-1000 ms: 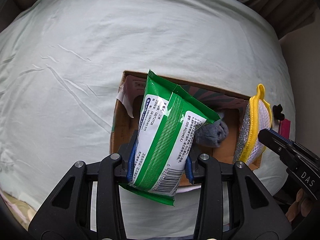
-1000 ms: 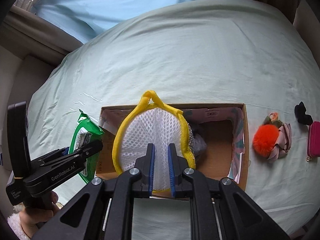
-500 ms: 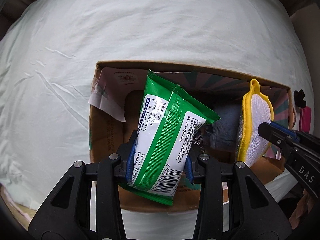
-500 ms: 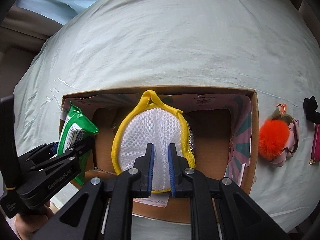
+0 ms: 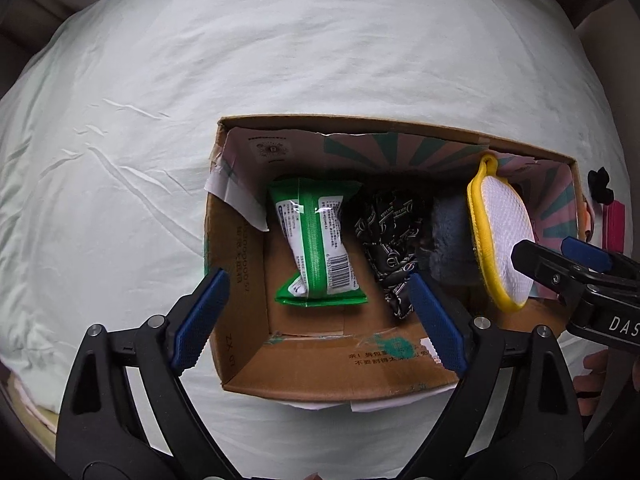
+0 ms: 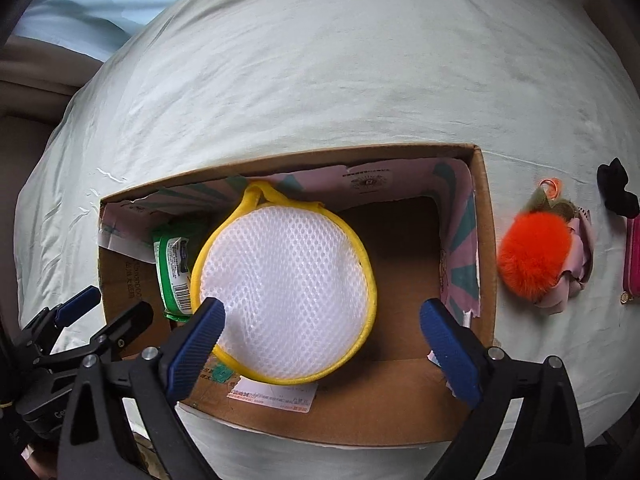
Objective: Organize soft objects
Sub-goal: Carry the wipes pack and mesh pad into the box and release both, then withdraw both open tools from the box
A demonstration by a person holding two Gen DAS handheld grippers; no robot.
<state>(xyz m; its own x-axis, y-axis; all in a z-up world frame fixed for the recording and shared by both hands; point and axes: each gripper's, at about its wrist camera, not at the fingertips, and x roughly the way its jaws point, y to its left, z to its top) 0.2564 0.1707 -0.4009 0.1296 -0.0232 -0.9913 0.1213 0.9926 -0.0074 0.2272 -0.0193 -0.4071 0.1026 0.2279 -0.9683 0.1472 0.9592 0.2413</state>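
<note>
A: Item one, cardboard box (image 5: 240, 344) on the pale bed sheet (image 5: 320, 60). Contents?

B: Green wipes pack (image 5: 320, 246) flat on the box floor at the left end; black printed pouch (image 5: 394, 240) just beside it; grey plush item (image 5: 450, 236) further right, partly hidden. Yellow-rimmed mesh pad (image 6: 286, 296) leaned over the grey item, tilted, its lower rim near the front wall.

A: Grippers?

B: Left gripper (image 5: 320, 316) had its jaws spread wide, nothing between them, poised over the front of the box. Right gripper (image 6: 322, 340) likewise stood apart; one blue finger (image 6: 198, 336) overlapped the pad's edge in that view, and whether it touched could not be told.

A: Outstanding stock?

B: Orange pom-pom (image 6: 534, 256) on a pink fabric piece (image 6: 582, 268), a black item (image 6: 618, 194) and a pink case (image 6: 632, 264), all on the sheet right of the box.

A: Hazards?

B: Three, by judgement. The pad sat unsupported and could slide or flop, covering the free right half. A finger withdrawn carelessly could snag the mesh or its loop and drag it out. The box rested on soft bedding, so a knock to its wall might tip or shift it.
</note>
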